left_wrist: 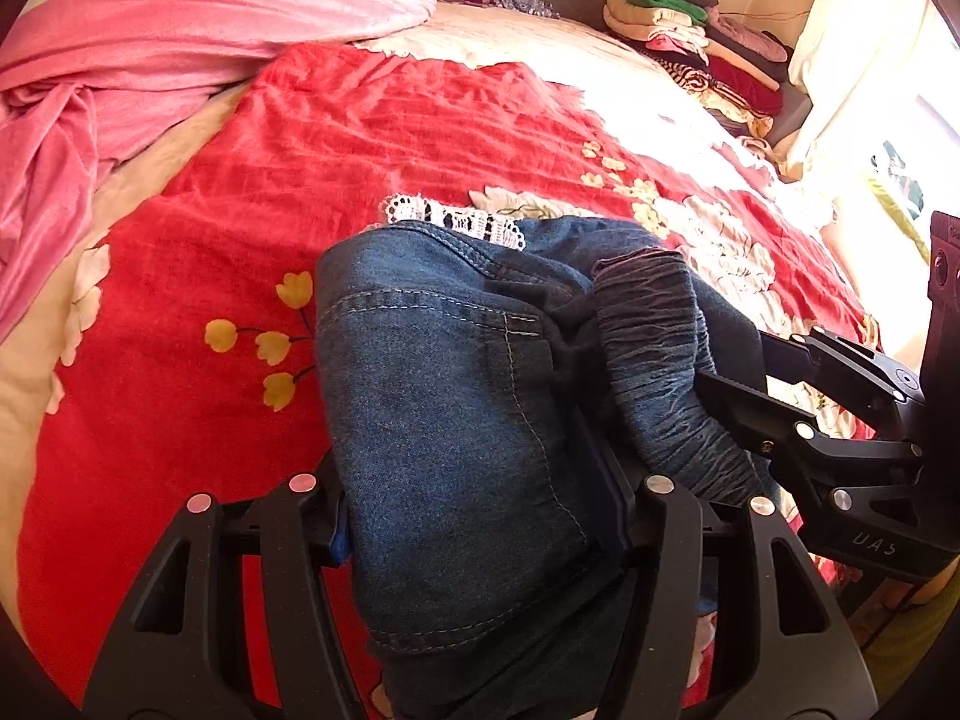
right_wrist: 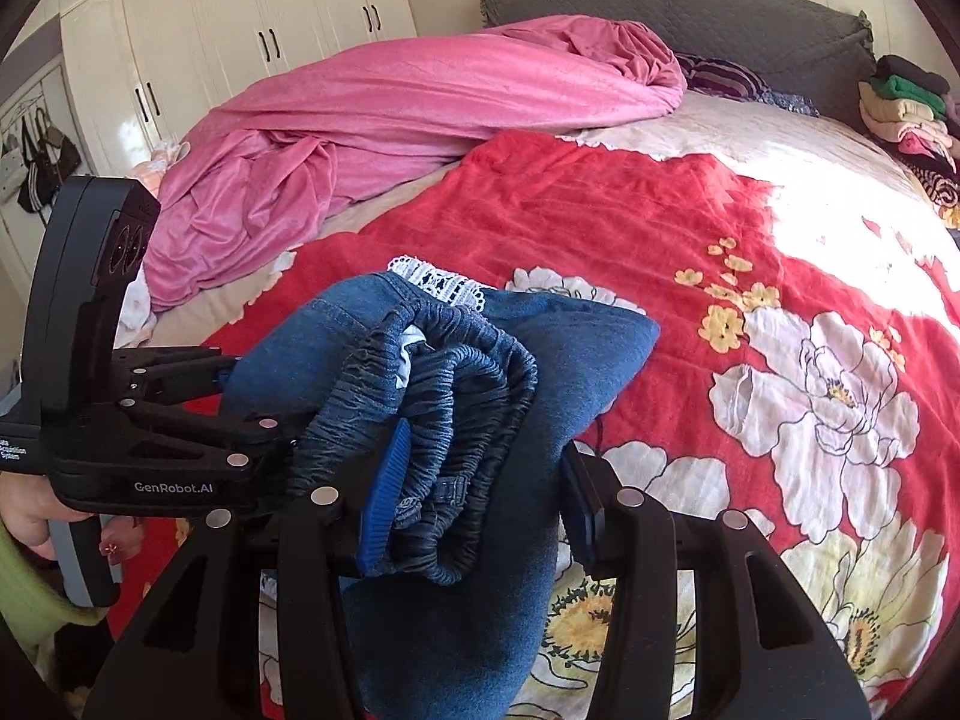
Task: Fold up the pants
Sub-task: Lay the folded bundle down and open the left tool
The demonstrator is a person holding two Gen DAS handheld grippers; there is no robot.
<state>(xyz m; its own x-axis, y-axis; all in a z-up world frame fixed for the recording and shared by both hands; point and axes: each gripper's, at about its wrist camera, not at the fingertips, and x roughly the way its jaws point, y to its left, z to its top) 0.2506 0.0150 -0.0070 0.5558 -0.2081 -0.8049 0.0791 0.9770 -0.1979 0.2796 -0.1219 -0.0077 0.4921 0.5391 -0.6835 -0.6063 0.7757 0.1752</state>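
A folded bundle of blue denim pants (left_wrist: pixel 456 396) with a gathered elastic waistband (right_wrist: pixel 456 384) and a white lace trim (left_wrist: pixel 456 222) is held just above the red floral bedspread (left_wrist: pixel 270 180). My left gripper (left_wrist: pixel 480 510) is shut on the bundle's left side, and thick denim fills its jaws. My right gripper (right_wrist: pixel 483 498) is shut on the waistband end, its blue pad (right_wrist: pixel 384 492) pressed into the gathers. Each gripper shows in the other's view: the right gripper (left_wrist: pixel 738 372) reaches in from the right, the left gripper (right_wrist: pixel 252 396) from the left, held by a hand (right_wrist: pixel 30 510).
A crumpled pink blanket (right_wrist: pixel 390 108) lies across the far left of the bed. A stack of folded clothes (right_wrist: pixel 906 108) sits at the far right by the grey headboard (right_wrist: pixel 690 18). White wardrobe doors (right_wrist: pixel 240 18) stand behind. Bright sunlight falls on the bedspread's right side.
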